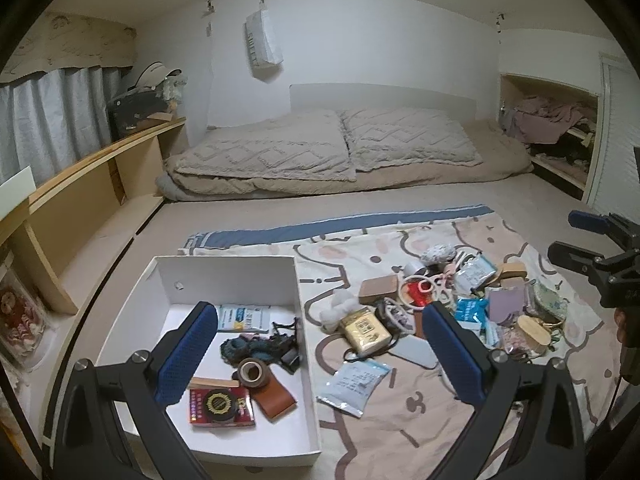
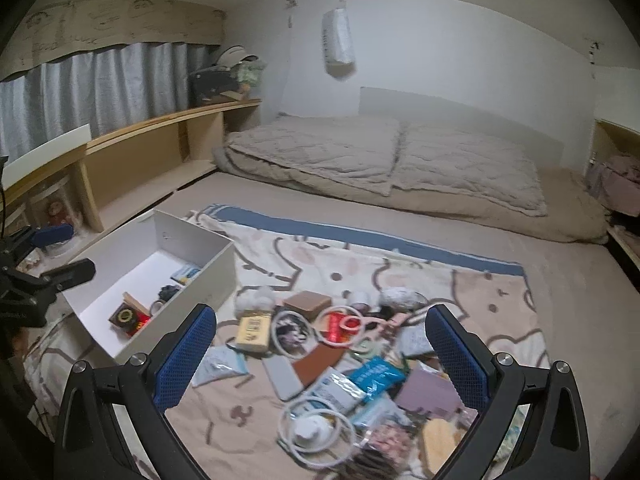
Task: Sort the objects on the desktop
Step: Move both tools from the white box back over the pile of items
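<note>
Risk: the pile (image 2: 344,352) on the blanket (image 1: 400,408) is tangled; lifting one piece, such as the white cable (image 2: 316,436), would likely drag its neighbours along.
Cause: cords, packets and rings overlap and touch.
Left gripper (image 1: 320,352): fingers spread wide, holding nothing, above the white box (image 1: 308,344) edge.
Right gripper (image 2: 320,356): fingers spread wide, empty, above the pile.
Sorted items: red booklet (image 1: 222,406), tape roll (image 1: 252,372) and dark cord (image 1: 260,346) lie inside the box, left of the pile.

White walls (image 1: 360,52), grey curtains (image 1: 52,120) left, wooden shelf (image 1: 92,168), beige bedding (image 1: 320,156) on floor.
</note>
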### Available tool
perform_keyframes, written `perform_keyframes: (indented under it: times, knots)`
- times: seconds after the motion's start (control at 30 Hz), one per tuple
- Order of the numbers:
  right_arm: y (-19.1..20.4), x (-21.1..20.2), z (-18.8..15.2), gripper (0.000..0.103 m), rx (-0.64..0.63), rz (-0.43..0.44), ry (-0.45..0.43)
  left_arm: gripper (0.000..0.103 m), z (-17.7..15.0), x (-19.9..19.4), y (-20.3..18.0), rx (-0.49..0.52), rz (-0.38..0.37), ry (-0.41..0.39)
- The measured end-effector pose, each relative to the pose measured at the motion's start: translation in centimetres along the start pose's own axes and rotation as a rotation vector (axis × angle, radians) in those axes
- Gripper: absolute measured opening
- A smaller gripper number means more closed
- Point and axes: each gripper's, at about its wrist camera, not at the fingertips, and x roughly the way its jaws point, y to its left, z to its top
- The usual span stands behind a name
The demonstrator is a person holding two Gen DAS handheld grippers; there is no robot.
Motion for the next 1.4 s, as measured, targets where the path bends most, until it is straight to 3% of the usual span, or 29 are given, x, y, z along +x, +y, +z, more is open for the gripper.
perform_keyframes:
  times: [0.9,1.1,1.4]
  knots:
    - [-7.9,0.1,-5.6,0.103,0.144,-0.212,0.122,0.103,-0.3,2.3,-6.3,0.083,-0.134,0.026]
    - [-8.8,1.9,-7.6,0.103,0.156,-0.233,0.215,0.103,-1.1,3.0,-8.0,0.125,-0.157,0.05]
    - [-9.3,6.7,-12.2,0.103,0.152,-0.215,0.445,0.103,-3.7,4.0,-10.8,0.212,-0.206,0.12]
